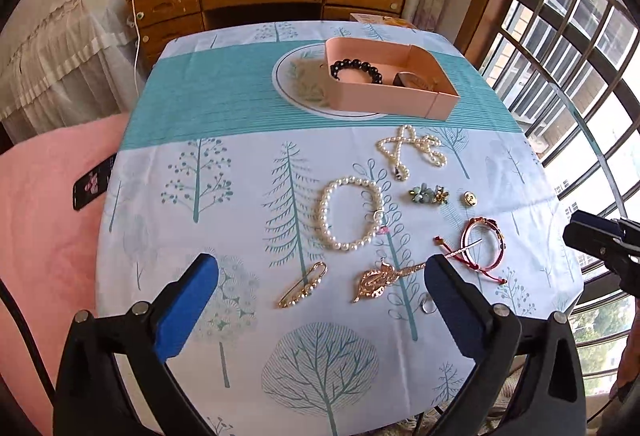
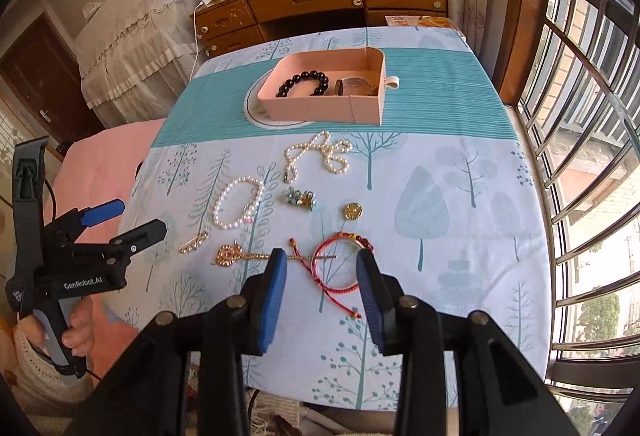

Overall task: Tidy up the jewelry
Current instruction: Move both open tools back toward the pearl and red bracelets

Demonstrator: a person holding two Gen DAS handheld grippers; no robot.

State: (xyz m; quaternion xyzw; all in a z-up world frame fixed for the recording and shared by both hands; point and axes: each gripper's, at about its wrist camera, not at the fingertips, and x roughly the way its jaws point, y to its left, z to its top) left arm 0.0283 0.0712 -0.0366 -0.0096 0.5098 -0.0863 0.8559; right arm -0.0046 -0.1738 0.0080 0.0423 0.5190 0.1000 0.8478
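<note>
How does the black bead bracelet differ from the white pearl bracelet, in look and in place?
The black bead bracelet has dark, glossy beads; the white pearl bracelet has pale ones. The black one lies inside the pink cardboard box, while the white one lies on the tree-print tablecloth. The white one carries a small pink charm; none shows on the black. Both are closed bead loops.

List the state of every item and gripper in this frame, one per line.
pink box: open, on the tablecloth
black bead bracelet: inside the box
pearl bracelet: flat on the cloth, outside the box
pearl necklace: loosely tangled, outside the box
red cord bracelet: on the cloth, between the right fingers, not gripped
left gripper: open, empty
right gripper: open, empty
</note>
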